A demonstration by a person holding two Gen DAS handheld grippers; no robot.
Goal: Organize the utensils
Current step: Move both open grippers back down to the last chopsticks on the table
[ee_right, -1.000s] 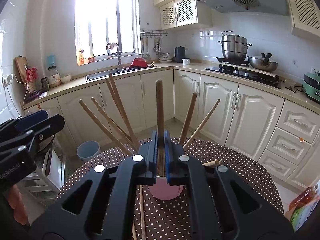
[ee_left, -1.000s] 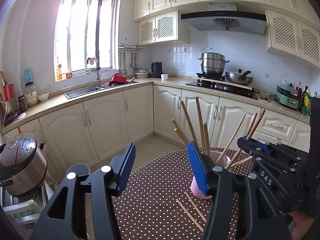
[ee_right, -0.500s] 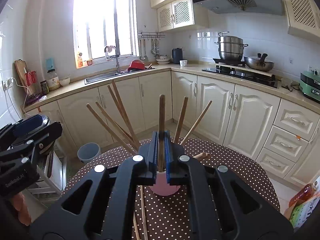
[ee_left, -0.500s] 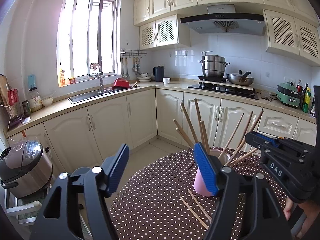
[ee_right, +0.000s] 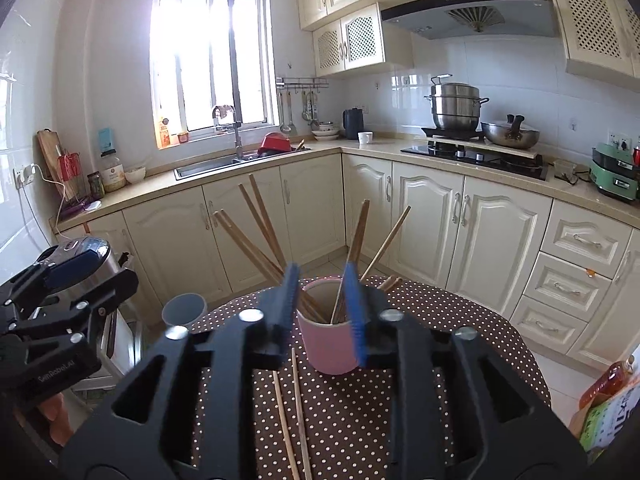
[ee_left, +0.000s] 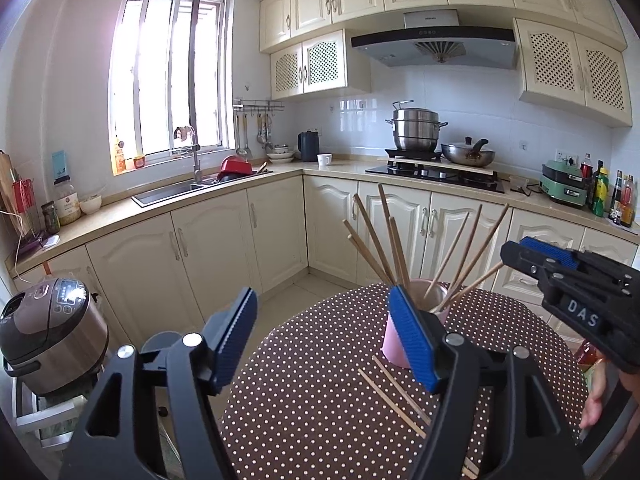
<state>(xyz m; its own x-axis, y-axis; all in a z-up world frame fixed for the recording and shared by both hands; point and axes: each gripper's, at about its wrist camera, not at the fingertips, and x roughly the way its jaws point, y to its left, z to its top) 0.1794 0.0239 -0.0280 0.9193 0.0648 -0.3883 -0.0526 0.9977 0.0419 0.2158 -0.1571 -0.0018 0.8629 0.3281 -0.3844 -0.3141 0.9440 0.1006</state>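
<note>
Cream cabinets, a sink under a bright window and a hob with steel pots ring the room; nearer the cameras stands a round desk in a brown dotted cloth; on it a pink cup holds a fan of wooden chopsticks leaning outward to both sides; two loose chopsticks lie flat on the cloth on the near side of the cup, side by side, their long axis running from the cup's foot back toward the right tongs, so that in the right wrist view they pass almost straight under those jaws; in the left wrist view the same loose pair runs on a diagonal, below and just inside the right-hand pad of the left tongs; the right tongs have just been opening and now stand partly spread with nothing pinched, the cup showing in the gap beyond them; the left tongs are spread wide and empty, having widened a little as well, and hang off to the cup's left over the desk's edge; by my reading the right tongs are the nearer to the loose pair, which lies lengthwise below them, so a pick would seemingly need a dip downward and jaws set across the sticks rather than along them.
</note>
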